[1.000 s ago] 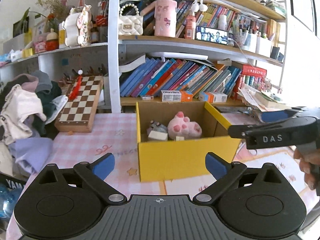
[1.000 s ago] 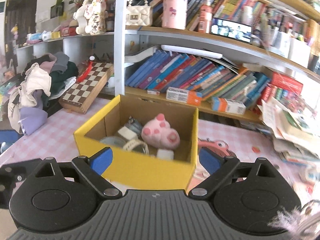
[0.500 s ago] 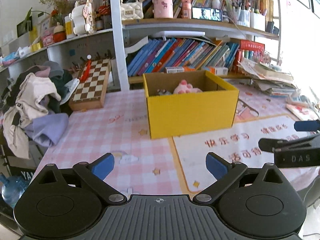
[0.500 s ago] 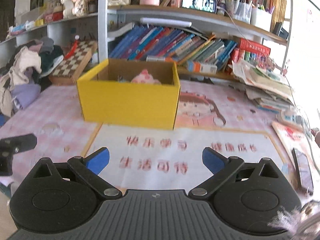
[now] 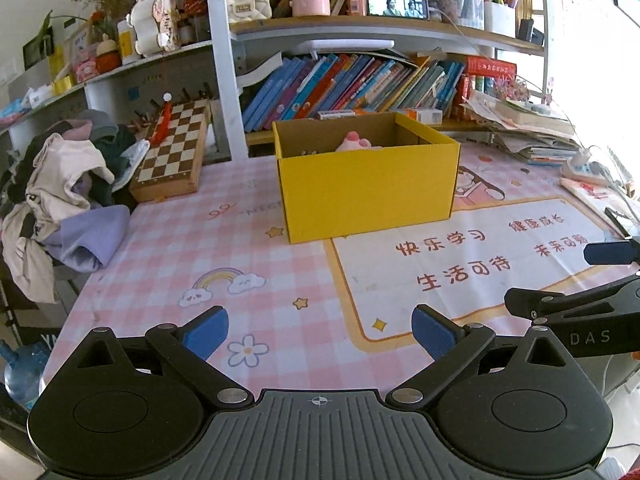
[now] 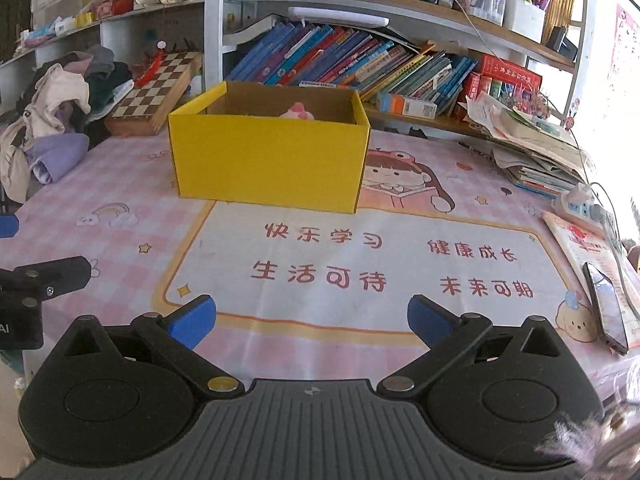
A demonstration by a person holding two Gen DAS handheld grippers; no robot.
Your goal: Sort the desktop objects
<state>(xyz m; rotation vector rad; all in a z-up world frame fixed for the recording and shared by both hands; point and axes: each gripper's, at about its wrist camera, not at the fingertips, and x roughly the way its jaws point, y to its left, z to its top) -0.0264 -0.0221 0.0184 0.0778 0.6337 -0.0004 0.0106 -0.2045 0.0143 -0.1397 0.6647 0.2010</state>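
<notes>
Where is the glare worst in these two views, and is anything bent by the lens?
Left wrist view: the window side at right washes out to white, past the paper stack; the shelf post bows from fisheye. Right wrist view: glare bleaches the right edge near the power strip; the yellow box stays sharp, the shelf board curves.

Readable lettering

"DAS" is printed in white on the black plastic gripper body (image 5: 588, 336); "快乐学习", "生活可待", "健康成长", "未来可期" are printed in red on the white-centred pink desk mat (image 6: 360, 264).
</notes>
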